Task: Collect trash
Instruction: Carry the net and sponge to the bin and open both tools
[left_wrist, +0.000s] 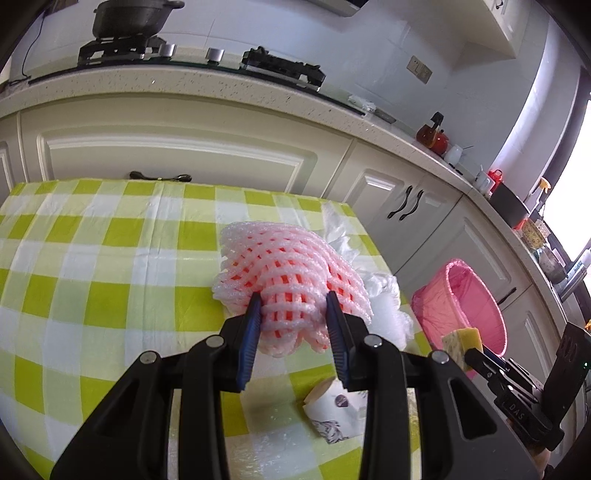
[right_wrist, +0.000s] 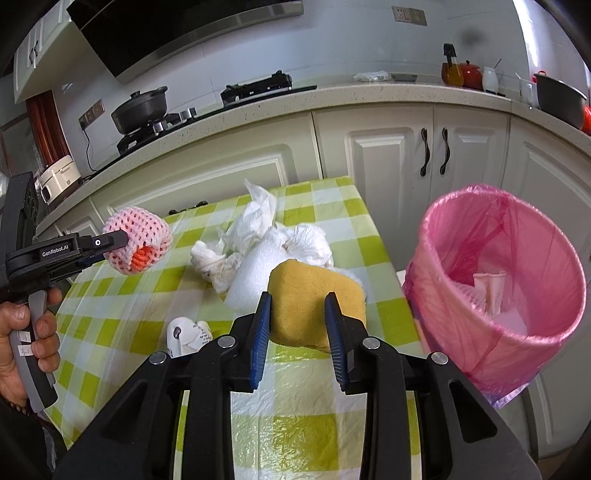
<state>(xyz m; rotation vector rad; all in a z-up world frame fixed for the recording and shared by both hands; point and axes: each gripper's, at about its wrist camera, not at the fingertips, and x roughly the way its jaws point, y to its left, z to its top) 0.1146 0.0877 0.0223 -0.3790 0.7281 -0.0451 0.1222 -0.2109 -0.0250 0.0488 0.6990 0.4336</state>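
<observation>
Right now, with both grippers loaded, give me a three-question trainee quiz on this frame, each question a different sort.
1. True or false: the left gripper is clamped on the pink foam fruit net.
2. Multiple choice: what does the right gripper hold? A) a paper cup B) the yellow sponge C) a tissue
3. Short answer: where does the pink-lined trash bin stand relative to the checked table in the right wrist view?

Key
1. True.
2. B.
3. Off the table's right edge, beside it; some trash already lies inside. The crumpled tissues and the crushed paper cup are still on the cloth.
</observation>
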